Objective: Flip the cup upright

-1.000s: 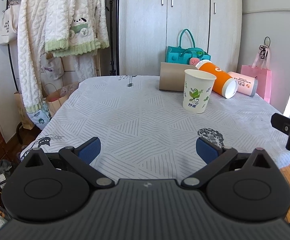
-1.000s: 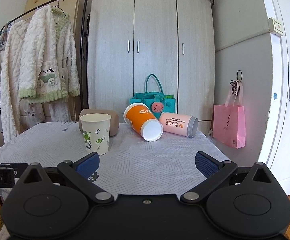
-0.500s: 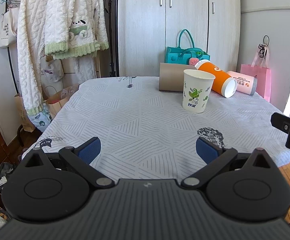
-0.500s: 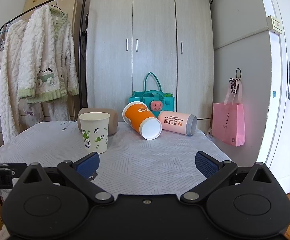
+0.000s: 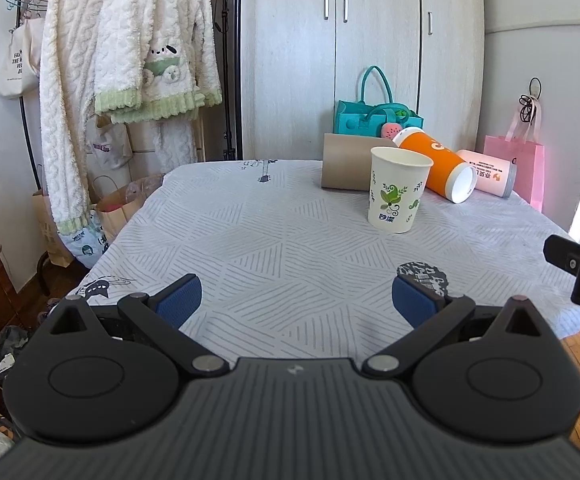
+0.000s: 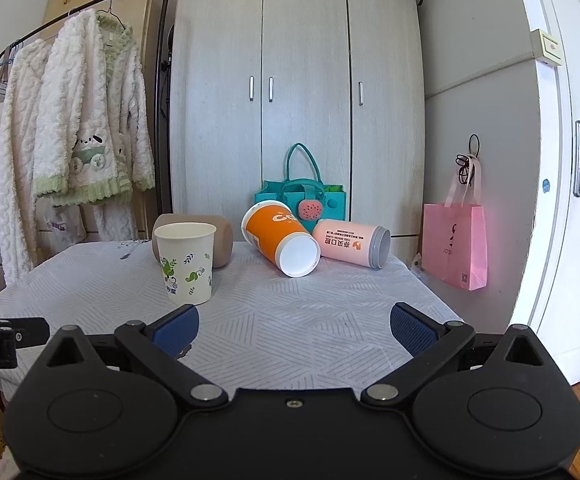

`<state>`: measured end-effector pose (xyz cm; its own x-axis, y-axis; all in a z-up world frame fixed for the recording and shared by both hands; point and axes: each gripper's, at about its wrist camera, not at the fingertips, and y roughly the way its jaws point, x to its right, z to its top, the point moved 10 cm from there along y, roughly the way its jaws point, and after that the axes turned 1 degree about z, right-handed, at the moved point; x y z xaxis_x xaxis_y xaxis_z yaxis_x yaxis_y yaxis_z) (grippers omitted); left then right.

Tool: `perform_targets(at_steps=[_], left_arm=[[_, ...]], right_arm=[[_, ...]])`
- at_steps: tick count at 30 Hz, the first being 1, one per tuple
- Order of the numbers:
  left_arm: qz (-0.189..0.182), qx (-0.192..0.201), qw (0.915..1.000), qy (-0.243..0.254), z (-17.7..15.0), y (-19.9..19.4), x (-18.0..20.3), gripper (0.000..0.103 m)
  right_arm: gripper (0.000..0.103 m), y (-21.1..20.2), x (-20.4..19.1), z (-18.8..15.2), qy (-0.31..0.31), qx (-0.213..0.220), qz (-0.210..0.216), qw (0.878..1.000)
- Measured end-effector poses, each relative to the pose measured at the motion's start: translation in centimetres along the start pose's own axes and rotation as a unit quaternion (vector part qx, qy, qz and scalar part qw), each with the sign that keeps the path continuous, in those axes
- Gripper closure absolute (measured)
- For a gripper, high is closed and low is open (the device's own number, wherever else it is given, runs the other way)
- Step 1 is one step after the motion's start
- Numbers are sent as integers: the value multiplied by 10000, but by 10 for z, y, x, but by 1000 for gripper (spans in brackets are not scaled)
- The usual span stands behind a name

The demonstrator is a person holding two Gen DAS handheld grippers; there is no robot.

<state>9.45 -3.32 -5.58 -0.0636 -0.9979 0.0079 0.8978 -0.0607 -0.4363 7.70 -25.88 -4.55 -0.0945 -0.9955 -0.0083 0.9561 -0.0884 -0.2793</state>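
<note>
The leaf-printed paper cup [image 6: 186, 263] stands upright, mouth up, on the desk [image 6: 290, 320], toward its far half; by its posture, one cup already appears righted. Behind it three cups lie on their sides: a brown cup [image 6: 222, 245] just behind the leaf cup, an orange cup [image 6: 278, 236] with its open mouth toward the cameras, its upper end raised off the cloth, and a pink cup [image 6: 349, 243] beside it, apparently touching. These remain to be flipped, in my judgement. The right gripper [image 6: 293, 326] hangs at the near edge of the desk, jaws spread wide and holding nothing, roughly facing the orange cup, likely the next candidate. The left gripper [image 5: 295, 300] is likewise wide open and empty, well apart from every cup. A teal bag [image 6: 303, 196] stands behind the cups against the wardrobe [image 6: 301, 100].
</note>
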Motion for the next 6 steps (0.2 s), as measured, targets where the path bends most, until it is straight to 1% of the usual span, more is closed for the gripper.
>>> perform_targets(at_steps=[6], left_arm=[[-31, -30, 10000, -22, 0, 0, 0, 0]], right_arm=[[0, 0, 1, -1, 5, -11, -2, 10000]])
